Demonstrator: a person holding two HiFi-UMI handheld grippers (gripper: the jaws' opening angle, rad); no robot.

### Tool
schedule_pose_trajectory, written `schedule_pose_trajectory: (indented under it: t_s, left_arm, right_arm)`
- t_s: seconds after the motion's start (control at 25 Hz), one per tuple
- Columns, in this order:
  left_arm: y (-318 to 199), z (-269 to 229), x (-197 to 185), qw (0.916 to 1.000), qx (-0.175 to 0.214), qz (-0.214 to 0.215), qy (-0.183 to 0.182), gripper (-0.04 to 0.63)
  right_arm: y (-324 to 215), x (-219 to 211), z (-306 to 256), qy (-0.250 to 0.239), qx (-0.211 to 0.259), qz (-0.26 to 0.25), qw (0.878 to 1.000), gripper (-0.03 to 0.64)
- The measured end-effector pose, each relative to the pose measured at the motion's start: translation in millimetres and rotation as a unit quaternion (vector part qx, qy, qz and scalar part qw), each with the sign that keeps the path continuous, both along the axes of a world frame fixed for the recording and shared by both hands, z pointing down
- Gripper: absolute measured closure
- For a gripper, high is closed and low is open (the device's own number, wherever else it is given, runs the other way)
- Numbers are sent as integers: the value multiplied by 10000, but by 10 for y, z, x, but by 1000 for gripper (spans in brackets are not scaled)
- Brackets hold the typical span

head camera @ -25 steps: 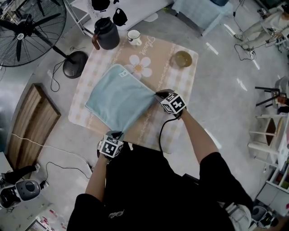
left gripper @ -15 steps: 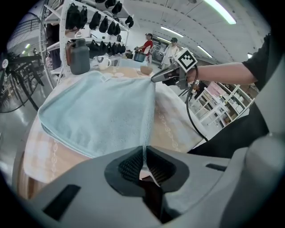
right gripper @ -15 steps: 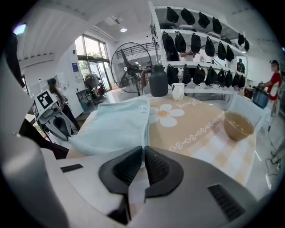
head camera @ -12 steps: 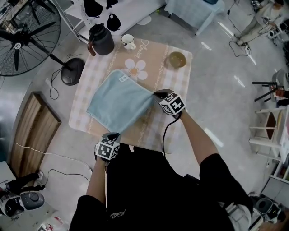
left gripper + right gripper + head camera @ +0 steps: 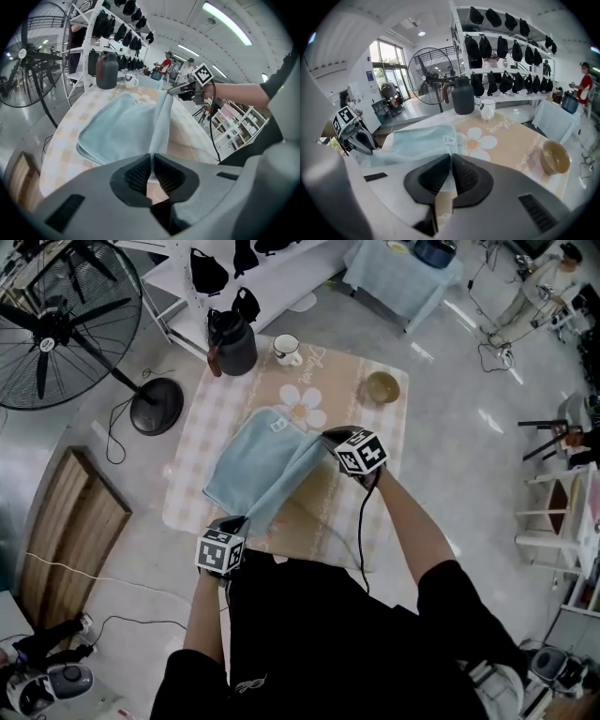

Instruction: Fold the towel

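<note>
Towel's place: the light-blue towel [image 5: 258, 465] is on the checked cloth of the bench [image 5: 380, 474]. Its far part lies flat by the flower print [image 5: 307, 407], and its near edge is raised off the surface, stretched between the two grippers.
Left jaws: the left gripper [image 5: 151, 161] has its jaws pressed together on the towel's near left corner, with a thin fold of cloth running up from between the ribbed pads.
Right jaws: the right gripper [image 5: 451, 161] pinches the other near corner in the same way, a sliver of cloth caught between its pads.
How it will handle: it looks soft, light and limp. It sags in a shallow curve between the two holds and drapes in loose folds, so it will likely follow the hands and slump wherever it is unsupported. Nothing about it is fragile, though it may slide on the smooth cloth.
Where to hold: at the corners, as now. That keeps the edge taut and lets it land square on the far edge.
Step in hand: probably carrying the near edge over to the far one for the first fold.
Tag: a small white tag [image 5: 449, 138] sits at a far corner. Its print is too small to read.
Writing: a cursive word [image 5: 499, 125] is printed on the cloth near the mug [image 5: 487, 108]. I cannot read it with confidence.
Other marks: none legible on the jug [image 5: 463, 96] or the bowl [image 5: 554, 158].
</note>
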State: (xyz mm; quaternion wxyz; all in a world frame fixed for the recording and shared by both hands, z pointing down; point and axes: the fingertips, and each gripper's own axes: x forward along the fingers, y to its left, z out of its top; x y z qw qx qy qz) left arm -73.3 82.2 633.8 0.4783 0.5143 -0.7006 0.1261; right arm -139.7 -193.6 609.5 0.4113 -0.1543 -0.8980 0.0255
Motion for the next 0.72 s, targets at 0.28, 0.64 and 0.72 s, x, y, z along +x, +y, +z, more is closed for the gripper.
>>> schedule_pose_trajectory:
  t_s: [0.28, 0.64, 0.72]
  left_arm:
    - [243, -29, -645, 9997, 229, -20, 24, 566]
    - [474, 57, -1372, 9986, 281, 440, 22, 566]
    - [493, 76, -1483, 9980, 309, 551, 54, 566]
  right_arm:
    - [186, -570, -173, 85, -163, 448, 9988, 595]
    - [388, -1201, -63, 148, 175, 893, 9957, 595]
    - [397, -1316, -48, 187, 248, 1011, 9944, 595]
